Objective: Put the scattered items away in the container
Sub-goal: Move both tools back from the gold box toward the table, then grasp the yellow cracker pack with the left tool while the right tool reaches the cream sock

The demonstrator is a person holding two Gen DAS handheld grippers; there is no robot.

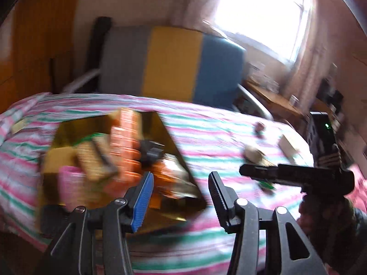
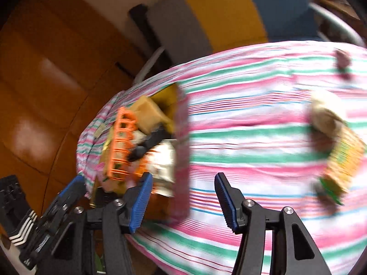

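A gold box (image 1: pixel 176 158) on the striped cloth holds an orange basket (image 1: pixel 125 142), a black clip (image 1: pixel 150 152), a pink item (image 1: pixel 68 181) and tan blocks. It shows blurred in the right wrist view (image 2: pixel 181 137). My left gripper (image 1: pixel 181 197) is open and empty over the box's near corner. My right gripper (image 2: pixel 183 202) is open and empty beside the box; it appears in the left wrist view (image 1: pixel 296 176). A beige roll (image 2: pixel 325 114), a yellow-green packet (image 2: pixel 344 160) and a small dark item (image 2: pixel 343 61) lie loose on the cloth.
The striped cloth (image 1: pixel 218 137) covers a rounded table. A grey, yellow and blue chair back (image 1: pixel 172 64) stands behind it. Wooden doors (image 2: pixel 45 68) are at the left. A wooden desk (image 1: pixel 275 98) stands under the window. A pale box (image 1: pixel 289 146) lies far right.
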